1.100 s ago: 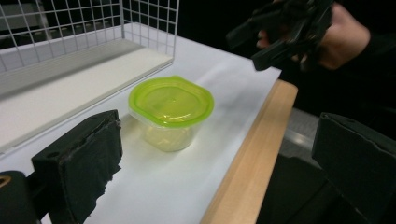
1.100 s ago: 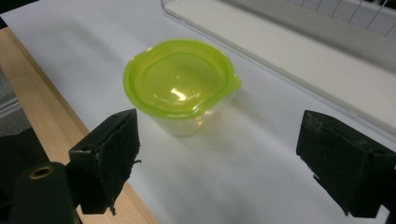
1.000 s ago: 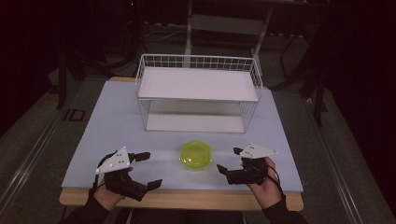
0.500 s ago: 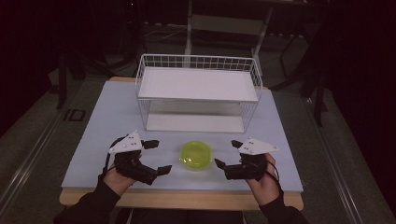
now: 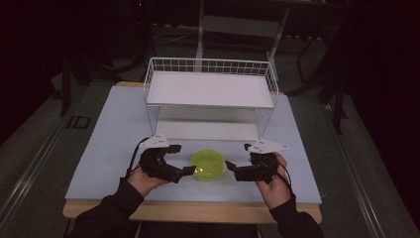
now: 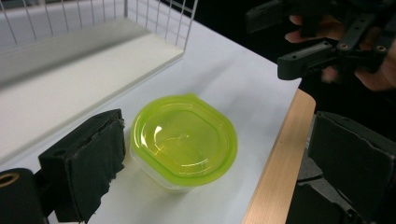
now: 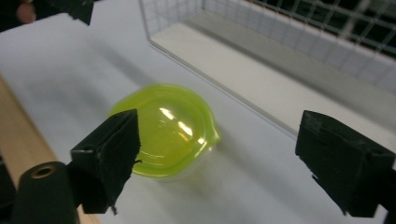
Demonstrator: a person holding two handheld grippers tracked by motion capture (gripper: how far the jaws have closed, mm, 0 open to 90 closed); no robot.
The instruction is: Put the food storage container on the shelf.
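High view is showing the left gripper [image 5: 177,160] and the right gripper [image 5: 235,171] hovering low over the near part of the table [image 5: 109,139], each held in a hand coming up from the bottom edge. Both sets of jaws are standing wide apart and gripping nothing. Between the two grippers a small clear tub with a lime-green lid [image 5: 208,164] is sitting on the table, just beyond the tips of both, with the left jaws pointing at it from one side and the right jaws from the other.

Left gripper view is looking along its own spread jaws at the tub [image 6: 183,140], which is lying between them and closer to the left-hand jaw, apparently not touching it; the right-hand jaw is hanging out past the wooden table edge [image 6: 275,163]. Farther off, the right gripper [image 6: 292,42] is facing back toward it.

Right gripper view is showing the tub [image 7: 163,128] just ahead of its left-hand jaw. Beyond the jaws a white wire rack [image 5: 209,96] with two shelves is standing at the back of the table.
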